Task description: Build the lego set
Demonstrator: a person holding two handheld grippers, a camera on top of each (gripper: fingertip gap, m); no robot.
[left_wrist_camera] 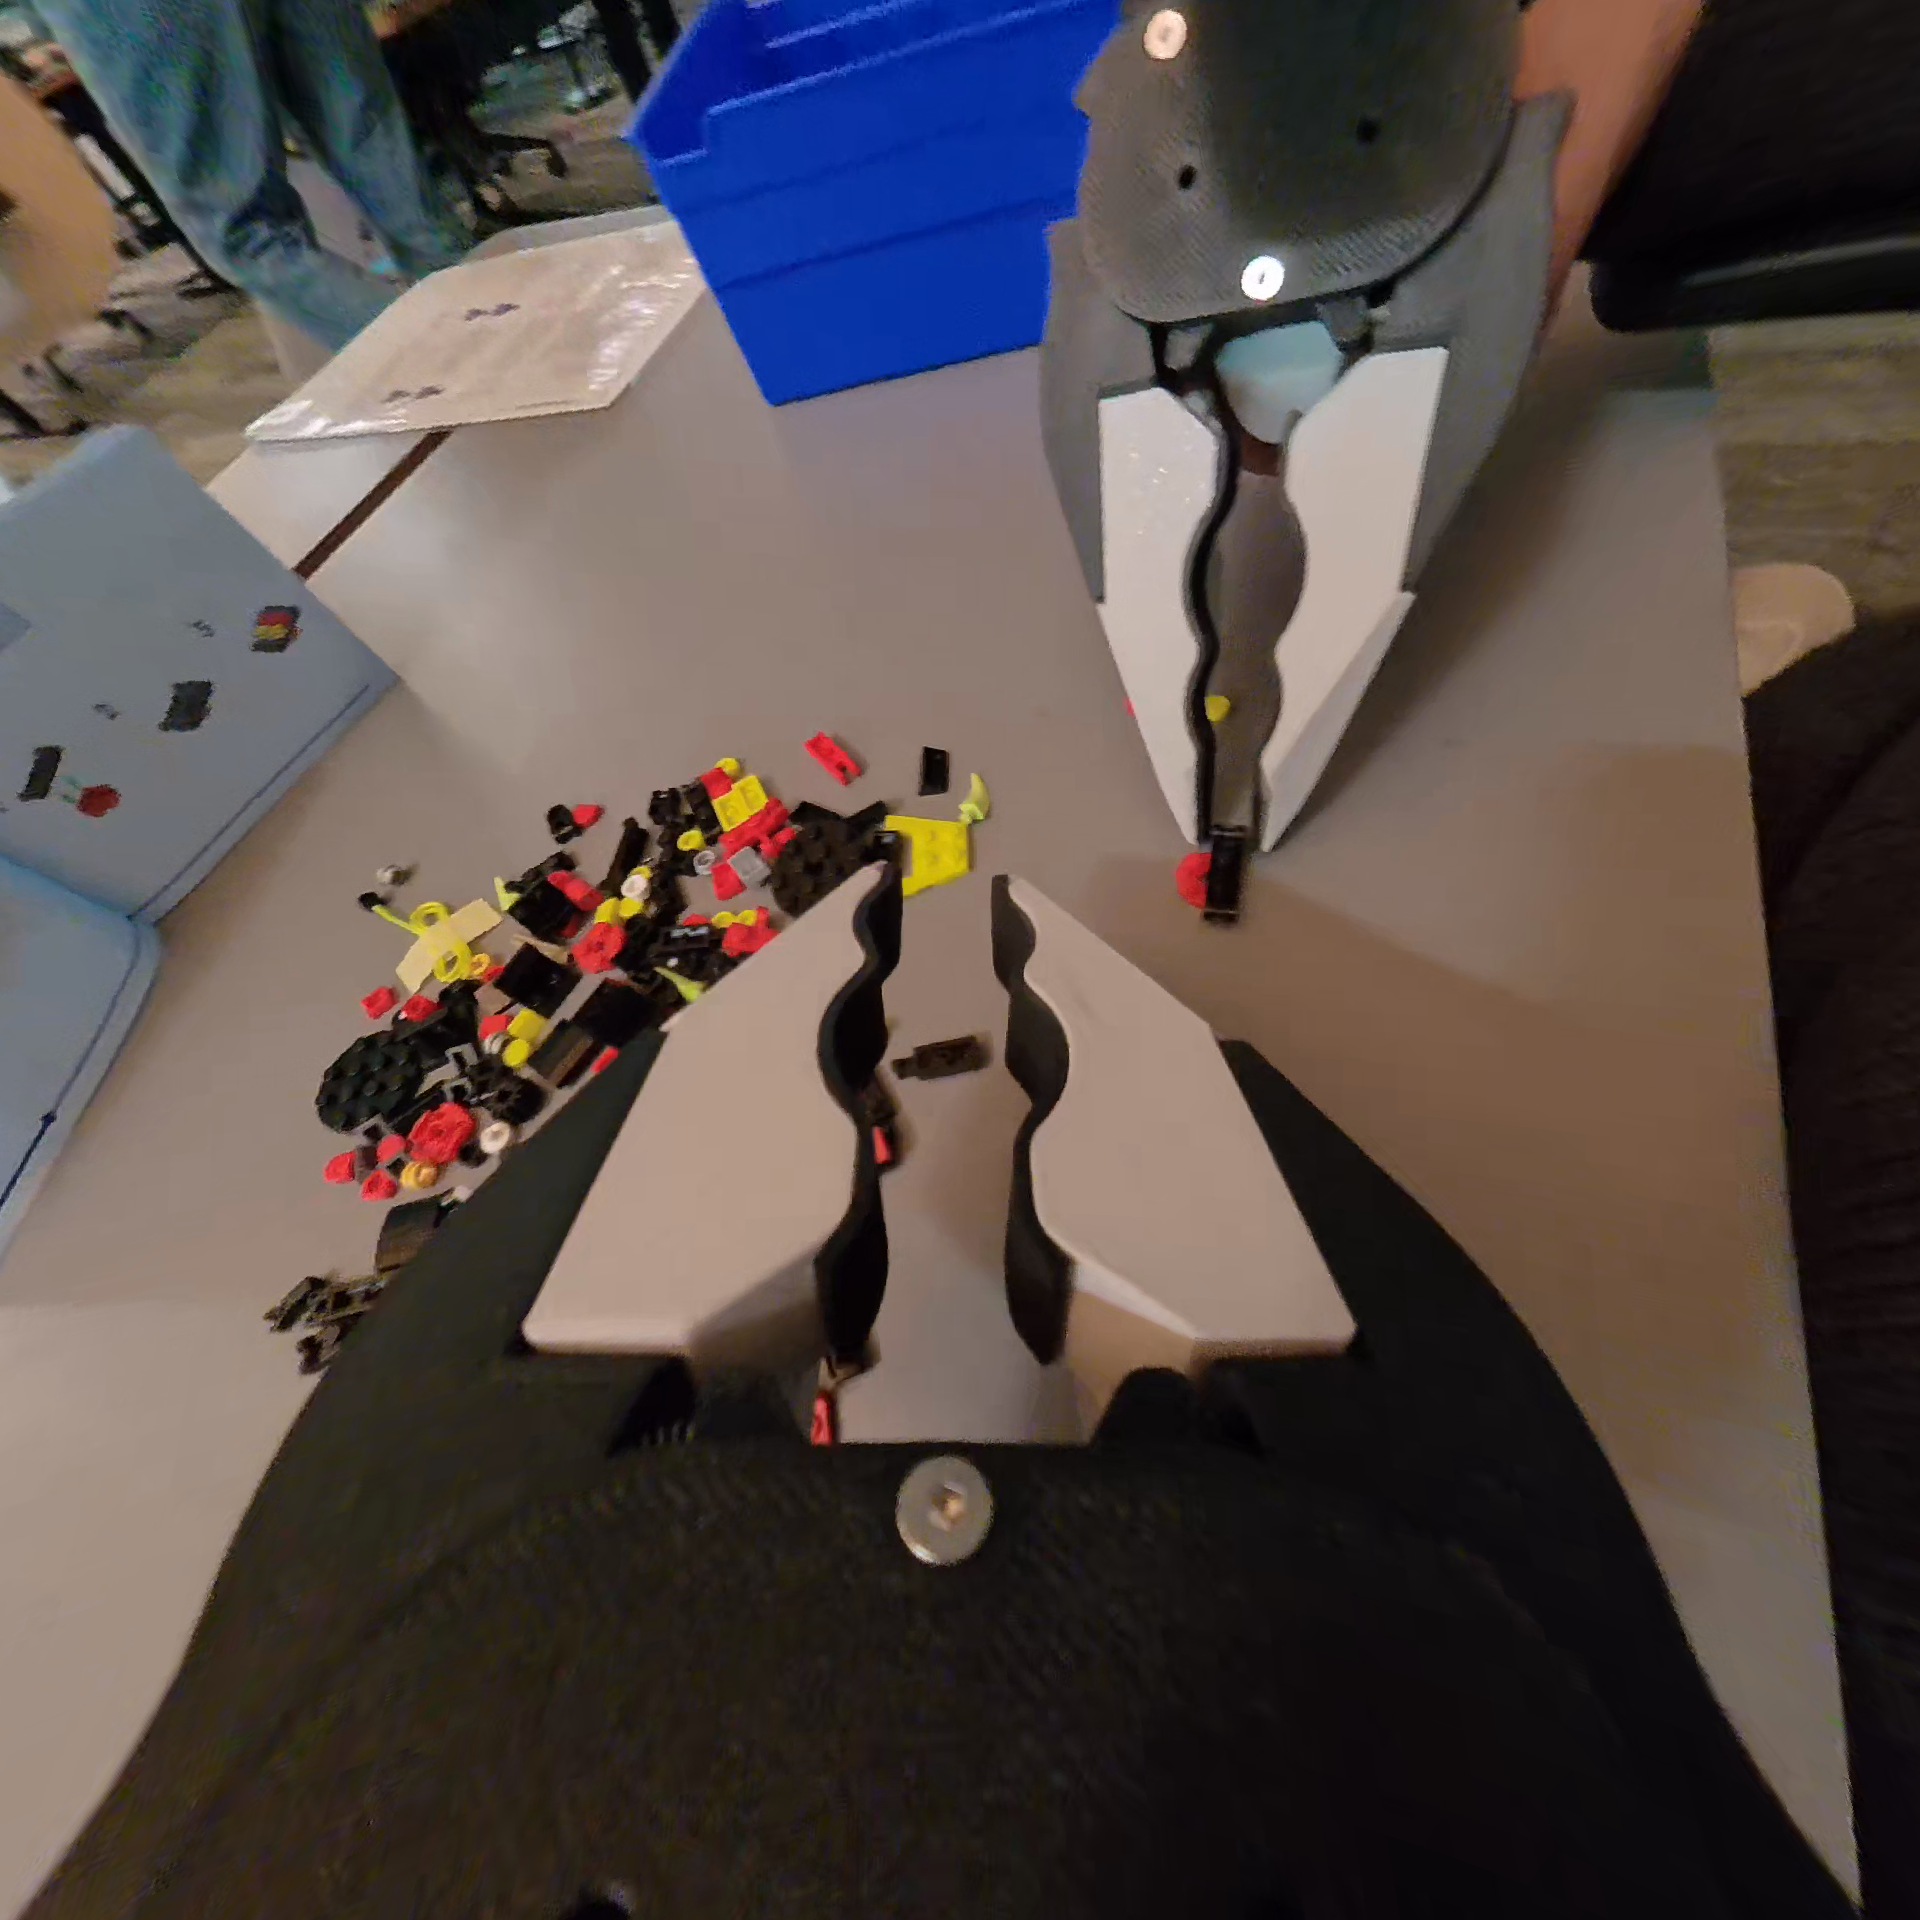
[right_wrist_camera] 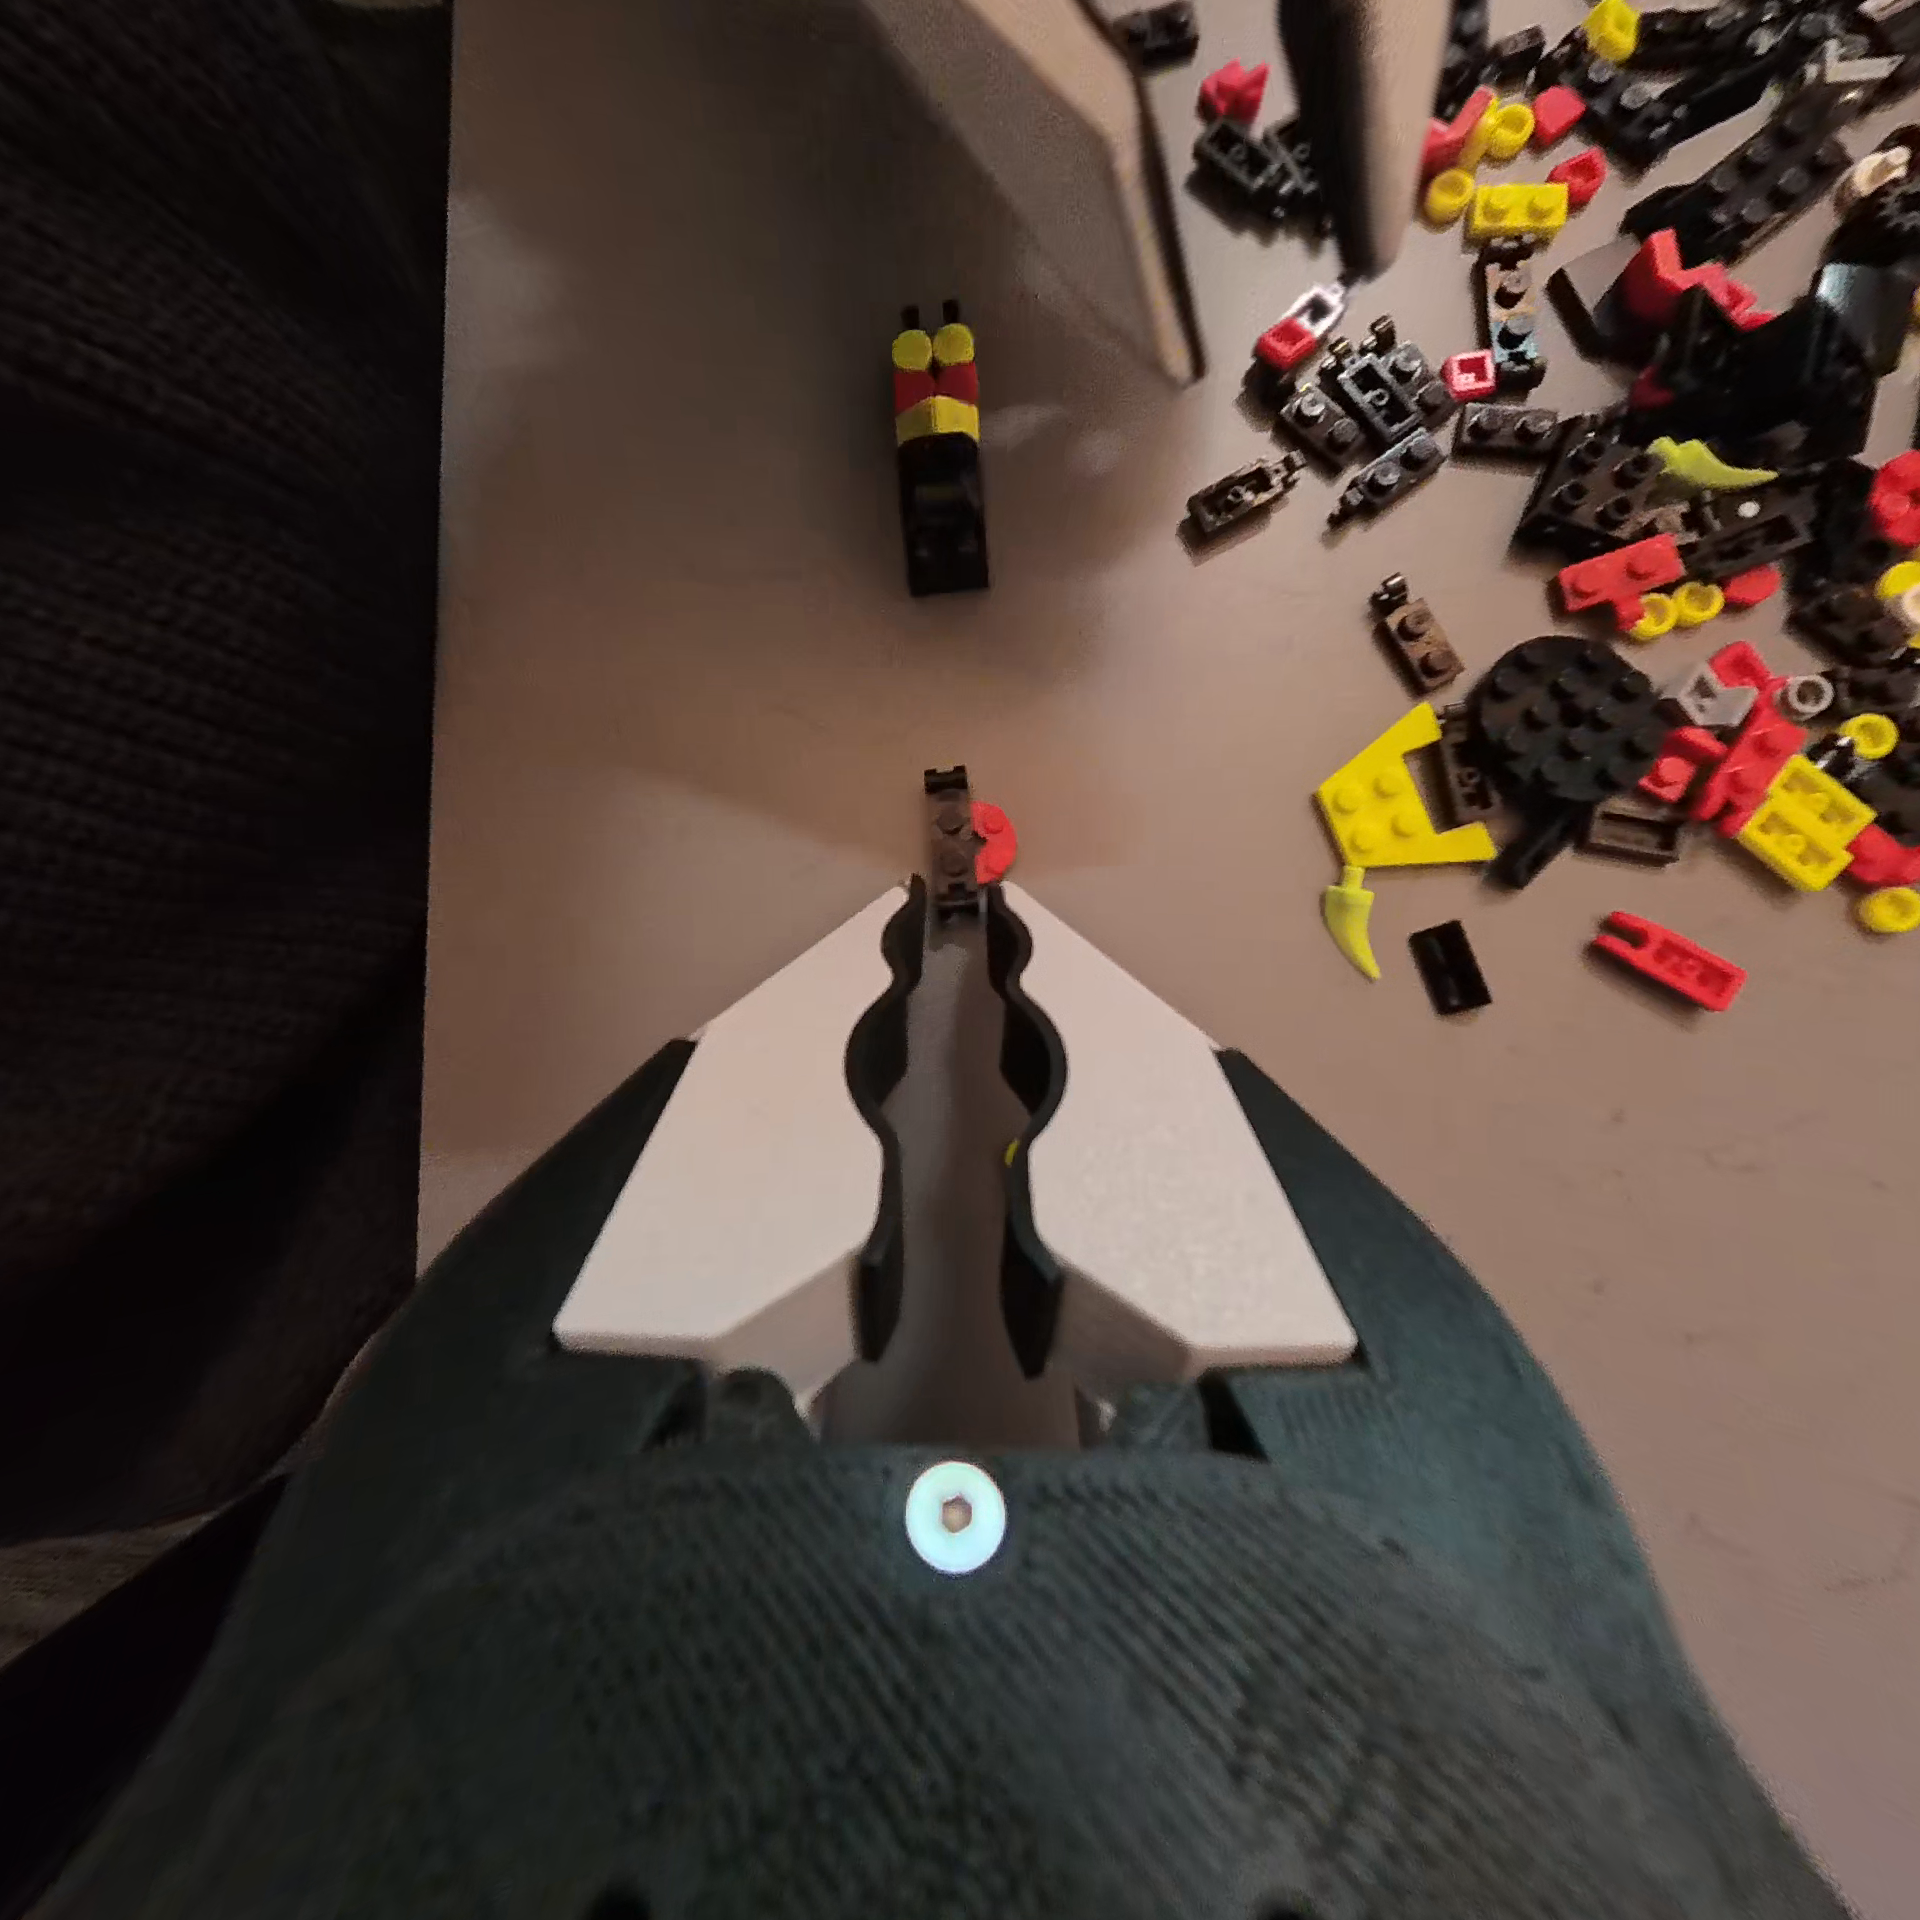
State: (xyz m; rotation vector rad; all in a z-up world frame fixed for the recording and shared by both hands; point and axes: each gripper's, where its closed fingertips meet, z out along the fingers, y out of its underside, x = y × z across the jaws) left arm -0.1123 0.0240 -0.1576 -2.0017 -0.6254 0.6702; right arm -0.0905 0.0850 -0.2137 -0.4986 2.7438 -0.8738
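Observation:
My right gripper [right_wrist_camera: 953,896] is shut on a small black plate with a red round piece [right_wrist_camera: 971,840] on its side, held just above the grey table [right_wrist_camera: 675,727]. It also shows in the left wrist view [left_wrist_camera: 1231,844] with the same piece [left_wrist_camera: 1210,881] at its tips. A small black, yellow and red assembly [right_wrist_camera: 940,457] lies on the table ahead of it. My left gripper [left_wrist_camera: 943,881] is open and empty, over a small black piece [left_wrist_camera: 940,1058] at the edge of the loose brick pile [left_wrist_camera: 582,966]. Its fingers [right_wrist_camera: 1049,177] show in the right wrist view beside the pile [right_wrist_camera: 1683,520].
Stacked blue bins [left_wrist_camera: 862,208] stand at the back. A light-blue instruction booklet [left_wrist_camera: 156,665] lies at the left, and a clear plastic bag [left_wrist_camera: 499,332] behind it. A person's legs [left_wrist_camera: 260,156] stand beyond the table. The table edge [right_wrist_camera: 436,727] runs close on the right gripper's left. Some 9 cm of space lies between my two pairs of fingers.

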